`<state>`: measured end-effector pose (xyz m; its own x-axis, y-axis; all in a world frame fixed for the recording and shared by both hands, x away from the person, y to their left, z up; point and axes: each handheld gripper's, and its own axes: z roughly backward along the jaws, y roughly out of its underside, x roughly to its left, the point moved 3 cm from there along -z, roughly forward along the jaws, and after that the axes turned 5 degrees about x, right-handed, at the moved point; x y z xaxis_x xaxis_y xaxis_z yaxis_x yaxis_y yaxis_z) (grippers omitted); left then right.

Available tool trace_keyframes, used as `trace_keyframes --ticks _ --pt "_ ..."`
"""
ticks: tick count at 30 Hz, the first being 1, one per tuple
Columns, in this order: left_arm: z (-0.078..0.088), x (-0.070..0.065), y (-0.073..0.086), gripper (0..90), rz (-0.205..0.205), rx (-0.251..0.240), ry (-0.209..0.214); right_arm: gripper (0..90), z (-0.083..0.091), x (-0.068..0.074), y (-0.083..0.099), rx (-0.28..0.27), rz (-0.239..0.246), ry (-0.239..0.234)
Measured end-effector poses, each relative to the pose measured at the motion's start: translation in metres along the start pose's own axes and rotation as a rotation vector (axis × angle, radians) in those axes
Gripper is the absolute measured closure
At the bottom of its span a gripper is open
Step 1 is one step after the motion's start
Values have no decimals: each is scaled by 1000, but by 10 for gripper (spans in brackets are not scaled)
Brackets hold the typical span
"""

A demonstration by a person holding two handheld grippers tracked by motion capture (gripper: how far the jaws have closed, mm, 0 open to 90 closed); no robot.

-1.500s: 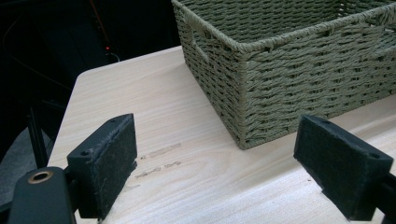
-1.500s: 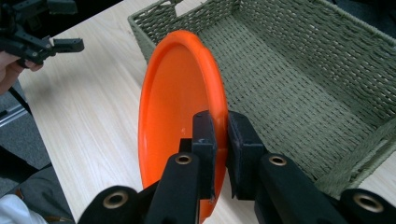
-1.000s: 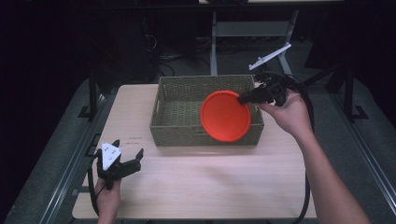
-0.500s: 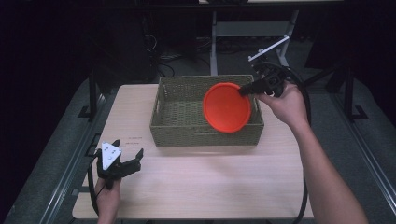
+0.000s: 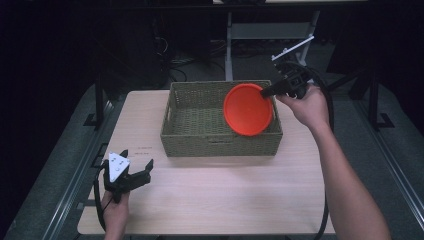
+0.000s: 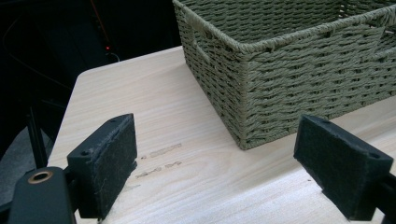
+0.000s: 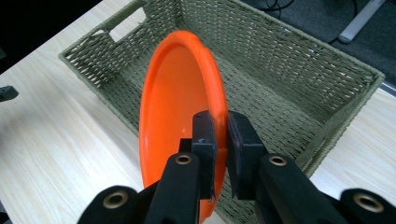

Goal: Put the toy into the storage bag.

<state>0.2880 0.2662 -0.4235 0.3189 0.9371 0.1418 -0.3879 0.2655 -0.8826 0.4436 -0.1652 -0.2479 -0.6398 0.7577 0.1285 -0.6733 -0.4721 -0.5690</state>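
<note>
An orange plate (image 5: 247, 109) hangs tilted on edge over the right part of a woven green basket (image 5: 195, 142). My right gripper (image 5: 266, 91) is shut on the plate's rim (image 7: 218, 122), one jaw on each side, with the basket's inside (image 7: 289, 79) below it. My left gripper (image 5: 136, 171) rests near the table's front left corner, open and holding nothing. In the left gripper view its two pads (image 6: 108, 163) stand wide apart, facing the basket's near corner (image 6: 243, 93).
The basket sits at the back middle of a light wooden table (image 5: 220, 200). Metal frame legs (image 5: 230, 35) and cables stand behind the table in the dark. A cable (image 5: 327, 100) trails from the right gripper past the table's right edge.
The right gripper has carried the plate up and slightly toward the back of the basket, tilting it more upright. The left gripper has stayed in place.
</note>
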Motion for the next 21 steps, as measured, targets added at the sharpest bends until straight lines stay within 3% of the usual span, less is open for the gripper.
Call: trace_keyframes --ticks 21 --pt "0 0 0 128 -3 0 5 821 -17 -18 -8 1 -55 28"
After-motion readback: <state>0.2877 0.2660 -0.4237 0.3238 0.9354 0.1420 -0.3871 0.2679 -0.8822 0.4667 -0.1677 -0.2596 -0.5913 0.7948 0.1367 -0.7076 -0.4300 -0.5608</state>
